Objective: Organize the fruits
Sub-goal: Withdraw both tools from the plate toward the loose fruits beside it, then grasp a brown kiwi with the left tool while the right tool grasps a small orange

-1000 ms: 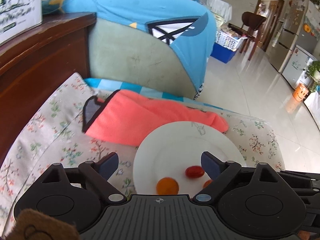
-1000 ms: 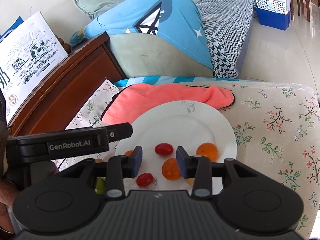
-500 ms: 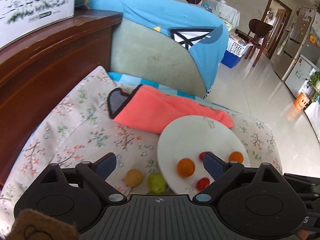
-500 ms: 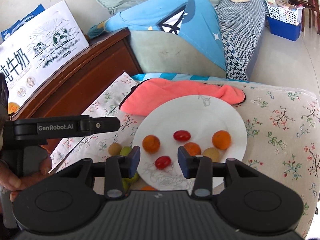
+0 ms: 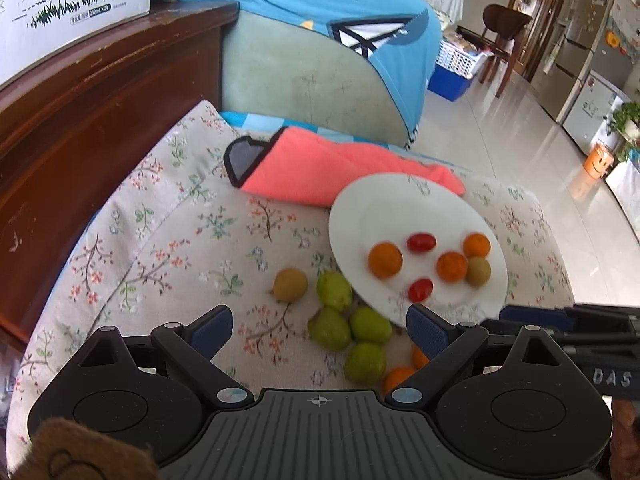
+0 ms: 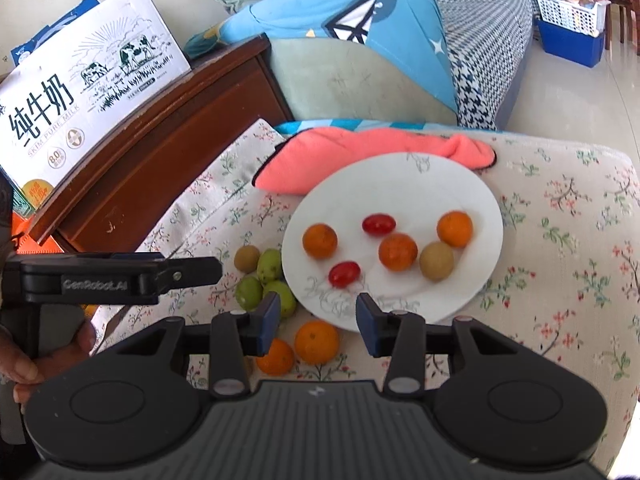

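Six fruits lie on the white plate (image 6: 460,184): three oranges, two red tomatoes (image 6: 379,224) and one brownish fruit (image 6: 436,261). The plate rests on a flowered cushion (image 6: 560,240), its far rim overlapping a pink cloth (image 6: 360,148), so it likely sits slightly tilted.

Off the plate, just beside its near-left rim, are four green fruits (image 5: 344,326), one more brownish fruit (image 5: 290,284) and two oranges (image 6: 316,341). These appear to be the fruits left to sort.

The left tool (image 5: 320,330) hangs wide open above the green cluster, holding nothing, well placed to take one. The right tool (image 6: 317,318) stands partly open and empty over the plate's near rim and the two loose oranges.

Risk: round fruit may roll on soft fabric or a tilted plate.
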Demonstrator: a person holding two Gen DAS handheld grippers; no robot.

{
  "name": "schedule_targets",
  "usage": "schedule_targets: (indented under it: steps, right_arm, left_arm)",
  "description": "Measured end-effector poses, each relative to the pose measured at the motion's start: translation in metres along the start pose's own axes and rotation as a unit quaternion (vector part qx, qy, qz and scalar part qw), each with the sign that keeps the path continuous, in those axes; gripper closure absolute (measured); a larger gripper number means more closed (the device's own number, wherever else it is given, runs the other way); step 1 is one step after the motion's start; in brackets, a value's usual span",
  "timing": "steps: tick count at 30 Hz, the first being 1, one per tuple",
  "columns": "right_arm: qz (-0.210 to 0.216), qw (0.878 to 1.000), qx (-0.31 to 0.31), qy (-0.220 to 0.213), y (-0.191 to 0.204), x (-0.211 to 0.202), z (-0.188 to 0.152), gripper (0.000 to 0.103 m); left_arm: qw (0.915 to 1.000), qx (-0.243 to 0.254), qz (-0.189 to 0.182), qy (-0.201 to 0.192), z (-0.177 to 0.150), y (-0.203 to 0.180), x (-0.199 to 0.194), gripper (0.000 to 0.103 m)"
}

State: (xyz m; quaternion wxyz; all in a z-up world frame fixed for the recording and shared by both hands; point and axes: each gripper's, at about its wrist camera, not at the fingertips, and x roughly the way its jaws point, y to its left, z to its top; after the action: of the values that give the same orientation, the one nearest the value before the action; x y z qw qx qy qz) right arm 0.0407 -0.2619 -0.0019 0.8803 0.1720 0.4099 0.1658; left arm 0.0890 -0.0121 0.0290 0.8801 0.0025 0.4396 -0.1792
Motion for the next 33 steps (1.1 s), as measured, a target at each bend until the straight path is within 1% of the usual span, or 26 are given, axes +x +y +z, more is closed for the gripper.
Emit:
schedule_targets:
  steps: [6,12,23,29,33]
  right_arm:
    - [-0.006,1.0,0.015,0.017,-0.001,0.005,-0.011,0.059]
    - [-0.013,0.999,0.009,0.03,0.004,0.011,-0.017,0.059]
    - [-0.022,0.999,0.008,0.046,0.01,0.028,-0.018,0.059]
    - [-0.027,0.998,0.001,0.052,0.015,0.04,-0.017,0.059]
    - [-0.031,0.998,0.0,0.047,0.017,0.042,-0.014,0.059]
  left_arm:
    - [0.9993,0.033,-0.004,0.016,-0.019,-0.007,-0.001,0.008]
    - [0.9974,0.065,-0.012,0.03,-0.036,-0.013,0.002,0.008]
    - [0.9905,0.129,-0.022,0.043,-0.059,-0.031,0.012,0.008]
    - [0.9895,0.138,-0.02,0.041,-0.062,-0.033,0.019,0.009]
    - [0.9902,0.135,-0.013,0.033,-0.061,-0.033,0.022,0.01]
